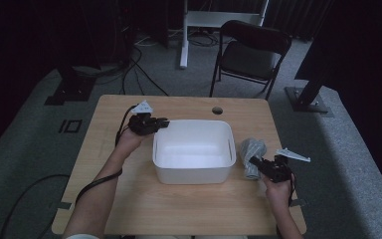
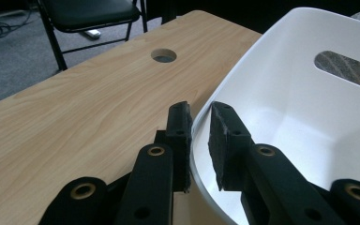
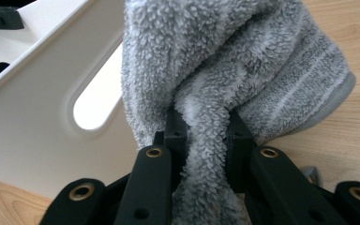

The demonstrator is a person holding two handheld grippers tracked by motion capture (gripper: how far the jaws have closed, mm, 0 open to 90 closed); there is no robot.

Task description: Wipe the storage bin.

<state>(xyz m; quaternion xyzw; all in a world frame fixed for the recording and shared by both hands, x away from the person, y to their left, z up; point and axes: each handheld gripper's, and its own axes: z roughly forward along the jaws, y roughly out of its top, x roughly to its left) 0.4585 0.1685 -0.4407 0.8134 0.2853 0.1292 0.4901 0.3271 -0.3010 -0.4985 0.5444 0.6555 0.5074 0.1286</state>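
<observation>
Both grippers black: left gripper (image 1: 163, 121), right gripper (image 1: 253, 161). Brass-ringed screw holes on jaw arms. Grey three-cornered plates on top. Black cables trailing. Forearms bare.

Black folding chair (image 1: 252, 54) behind wooden table (image 1: 129, 199)

Fluffy grey cloth towel (image 3: 225, 61), smooth glossy plastic tub (image 1: 194, 172), matt wood table (image 1: 179, 204)

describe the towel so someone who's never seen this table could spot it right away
Start at the white plastic bin in the middle of the wooden table; the towel lies against the bin's right outer wall, by its handle slot. It is the only soft thing there: grey, fluffy, bunched up, with a fold pinched in the right gripper.
</observation>
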